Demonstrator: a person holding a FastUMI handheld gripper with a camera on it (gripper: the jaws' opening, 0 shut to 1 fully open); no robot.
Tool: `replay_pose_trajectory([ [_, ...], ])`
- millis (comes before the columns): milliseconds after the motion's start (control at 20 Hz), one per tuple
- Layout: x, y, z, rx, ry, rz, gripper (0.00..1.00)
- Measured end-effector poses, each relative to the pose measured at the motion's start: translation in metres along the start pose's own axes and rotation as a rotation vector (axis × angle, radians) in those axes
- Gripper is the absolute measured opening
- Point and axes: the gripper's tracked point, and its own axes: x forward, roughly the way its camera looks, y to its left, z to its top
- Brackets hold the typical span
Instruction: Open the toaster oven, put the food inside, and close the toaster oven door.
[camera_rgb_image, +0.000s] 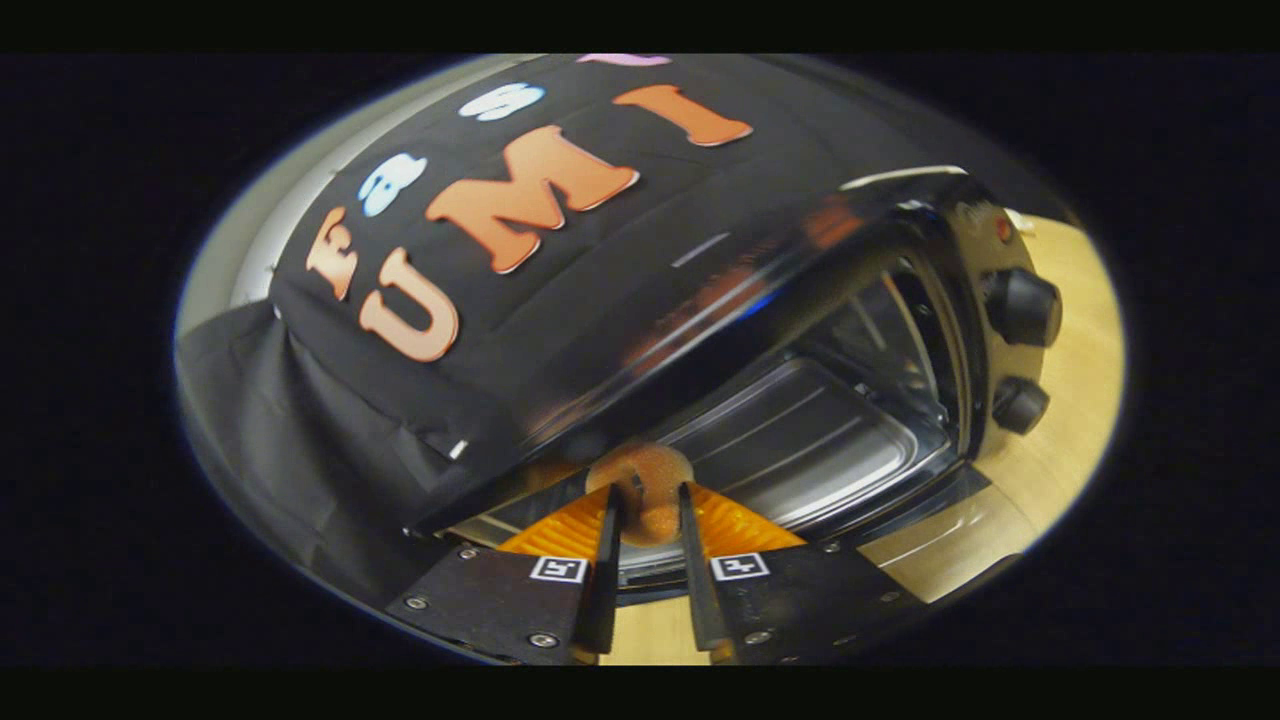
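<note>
While tool (645, 505) grips doughnut (640, 485) (lower half hidden), toaster oven (880, 350) open — tilted.

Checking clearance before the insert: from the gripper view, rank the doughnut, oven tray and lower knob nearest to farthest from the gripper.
1. Doughnut, clamped between the gripper fingers.
2. Oven tray, just ahead, inside the open toaster oven.
3. Lower knob, beyond, on the control panel.

The round sugared brown doughnut (640, 490) is partly hidden by the jaws; the black toaster oven's (870, 330) near side is blurred.
</note>
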Motion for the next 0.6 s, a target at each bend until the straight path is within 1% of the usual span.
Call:
replay_pose_trajectory([
  [100, 0.002, -0.001, 0.004, -0.024, -0.007, -0.017, 0.39],
  [150, 0.001, -0.002, 0.002, -0.017, 0.003, -0.017, 0.45],
  [200, 0.000, -0.003, 0.000, -0.029, 0.012, -0.014, 0.48],
  [350, -0.017, -0.010, -0.008, -0.130, 0.043, -0.022, 0.59],
  [450, -0.035, -0.013, -0.013, -0.193, 0.067, -0.032, 0.62],
  [550, -0.056, -0.009, -0.018, -0.245, 0.087, -0.015, 0.65],
  [600, -0.068, -0.007, -0.021, -0.280, 0.095, -0.006, 0.68],
])
